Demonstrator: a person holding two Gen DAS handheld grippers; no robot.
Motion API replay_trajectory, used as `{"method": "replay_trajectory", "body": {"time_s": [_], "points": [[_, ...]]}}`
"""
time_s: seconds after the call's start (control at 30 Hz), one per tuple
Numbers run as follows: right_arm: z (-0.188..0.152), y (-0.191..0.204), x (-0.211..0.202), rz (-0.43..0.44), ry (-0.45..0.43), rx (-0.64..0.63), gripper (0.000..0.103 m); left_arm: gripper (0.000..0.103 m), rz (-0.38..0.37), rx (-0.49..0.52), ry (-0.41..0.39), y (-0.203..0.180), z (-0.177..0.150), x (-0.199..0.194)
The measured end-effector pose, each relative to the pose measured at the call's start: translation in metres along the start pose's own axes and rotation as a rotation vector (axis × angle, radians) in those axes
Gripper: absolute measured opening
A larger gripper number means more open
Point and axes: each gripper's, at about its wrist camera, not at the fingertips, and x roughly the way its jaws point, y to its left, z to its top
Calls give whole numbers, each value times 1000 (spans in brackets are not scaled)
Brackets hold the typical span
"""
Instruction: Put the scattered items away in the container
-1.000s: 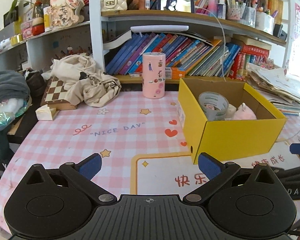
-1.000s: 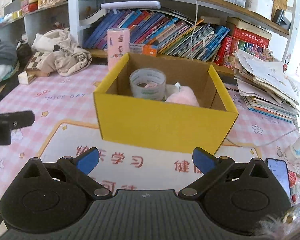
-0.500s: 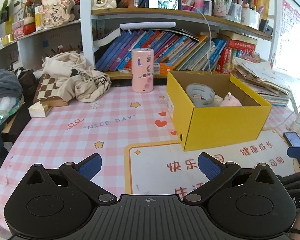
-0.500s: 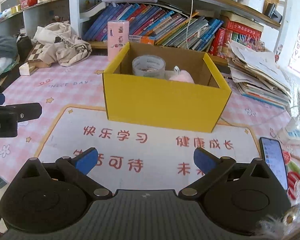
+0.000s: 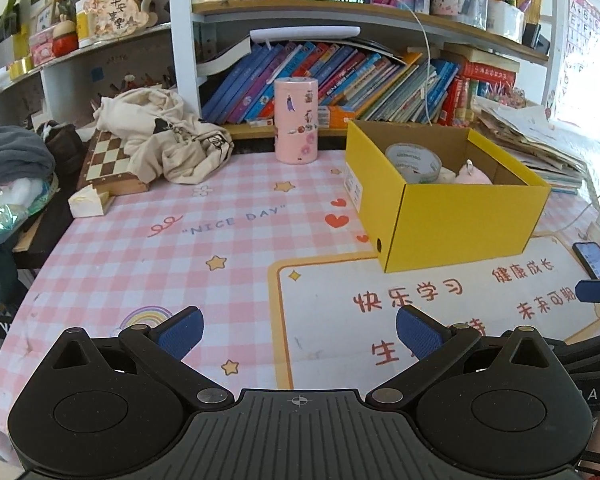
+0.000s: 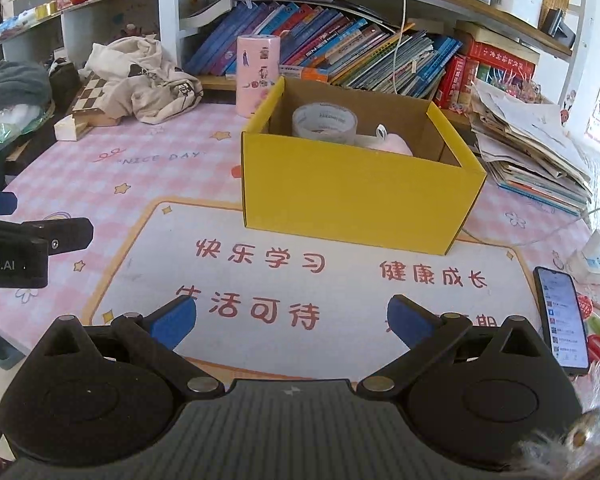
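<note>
An open yellow cardboard box (image 5: 460, 220) (image 6: 352, 196) stands on the pink checked table. Inside it I see a roll of clear tape (image 5: 413, 161) (image 6: 324, 123) and a pink plush toy (image 5: 474, 176) (image 6: 392, 146). My left gripper (image 5: 299, 330) is open and holds nothing, low over the table's near edge, well short of the box. My right gripper (image 6: 291, 316) is open too, empty, above the white mat (image 6: 300, 280) in front of the box. The left gripper's body shows at the left edge of the right wrist view.
A pink cylindrical tin (image 5: 296, 120) stands behind the box. Crumpled beige cloth (image 5: 168, 136) lies on a chessboard (image 5: 108, 164) at the back left. A phone (image 6: 560, 316) lies at the right; a paper stack (image 6: 532, 152) and bookshelves sit beyond.
Both grippers have drawn back from the yellow box toward the table's near edge, so the box looks smaller and farther. Both stay open and empty.
</note>
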Motion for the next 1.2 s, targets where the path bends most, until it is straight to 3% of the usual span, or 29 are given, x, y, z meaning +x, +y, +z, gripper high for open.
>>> {"method": "replay_trajectory", "body": {"time_s": [1.2], "points": [[-11, 0, -11, -2, -1, 10, 103, 103, -22, -1, -3, -1, -9, -13]]}}
